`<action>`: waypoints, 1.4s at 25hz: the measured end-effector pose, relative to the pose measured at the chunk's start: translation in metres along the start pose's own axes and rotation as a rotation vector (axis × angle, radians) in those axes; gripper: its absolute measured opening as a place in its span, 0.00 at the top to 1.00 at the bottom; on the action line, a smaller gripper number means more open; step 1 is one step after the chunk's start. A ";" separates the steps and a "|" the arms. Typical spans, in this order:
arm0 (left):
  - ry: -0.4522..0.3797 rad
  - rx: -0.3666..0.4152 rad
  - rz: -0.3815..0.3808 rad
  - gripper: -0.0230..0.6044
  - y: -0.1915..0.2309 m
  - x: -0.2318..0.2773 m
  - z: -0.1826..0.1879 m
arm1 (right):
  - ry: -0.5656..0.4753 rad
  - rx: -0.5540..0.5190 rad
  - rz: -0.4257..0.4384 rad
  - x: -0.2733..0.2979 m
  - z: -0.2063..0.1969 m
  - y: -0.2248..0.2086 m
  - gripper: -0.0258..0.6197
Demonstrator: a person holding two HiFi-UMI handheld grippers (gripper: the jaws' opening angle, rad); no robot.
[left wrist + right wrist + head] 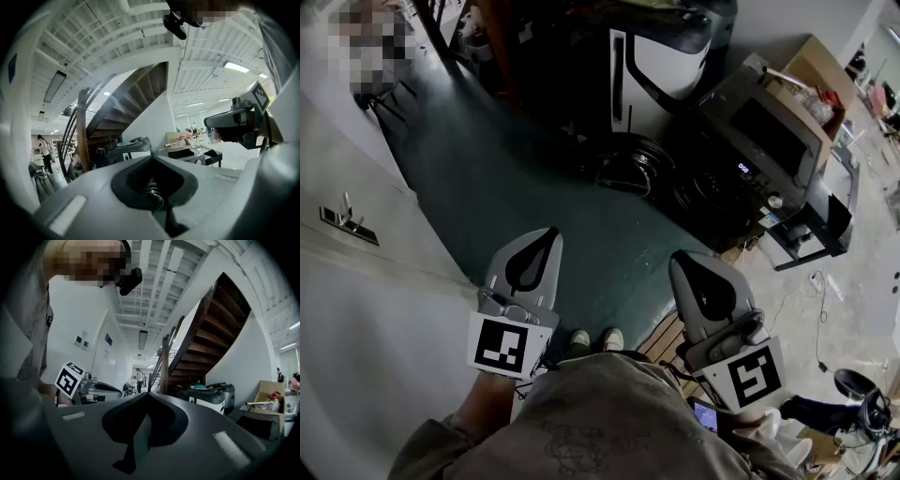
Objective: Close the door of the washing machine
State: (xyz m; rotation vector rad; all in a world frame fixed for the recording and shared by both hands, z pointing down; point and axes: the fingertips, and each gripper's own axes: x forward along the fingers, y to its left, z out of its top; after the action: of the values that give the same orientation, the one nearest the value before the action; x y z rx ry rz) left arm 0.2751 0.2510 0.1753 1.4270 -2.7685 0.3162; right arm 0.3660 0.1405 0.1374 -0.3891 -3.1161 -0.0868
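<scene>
The round door [623,169] of the washing machine [717,197] stands swung open at the machine's left. The left claw [546,236] and the right claw [681,257] are closed, empty, well short of it.

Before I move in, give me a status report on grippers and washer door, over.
Left gripper shut, empty. Right gripper shut, empty. Washing machine door ahead, untouched; open or closed unclear. Nothing seen on green floor between.

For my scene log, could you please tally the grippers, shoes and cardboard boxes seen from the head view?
Grippers: 2, left gripper, right gripper
Shoes: 2
Cardboard boxes: 1
Total: 5
</scene>
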 end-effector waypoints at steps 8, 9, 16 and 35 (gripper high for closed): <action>0.017 -0.038 0.020 0.96 -0.015 -0.014 -0.004 | 0.001 0.047 0.013 -0.018 -0.008 -0.002 0.92; 0.016 -0.035 0.016 0.96 -0.018 -0.014 -0.004 | -0.006 0.050 0.014 -0.019 -0.007 -0.002 0.92; 0.005 -0.014 0.020 0.96 -0.025 -0.014 0.001 | 0.019 0.045 0.022 -0.023 -0.014 -0.004 0.92; 0.025 0.003 0.058 0.96 -0.011 -0.016 -0.015 | 0.067 0.051 -0.059 -0.005 -0.032 -0.026 0.66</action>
State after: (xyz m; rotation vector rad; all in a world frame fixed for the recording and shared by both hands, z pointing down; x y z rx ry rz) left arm 0.2916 0.2605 0.1897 1.3352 -2.7951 0.3377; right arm 0.3644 0.1127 0.1674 -0.2868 -3.0569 -0.0192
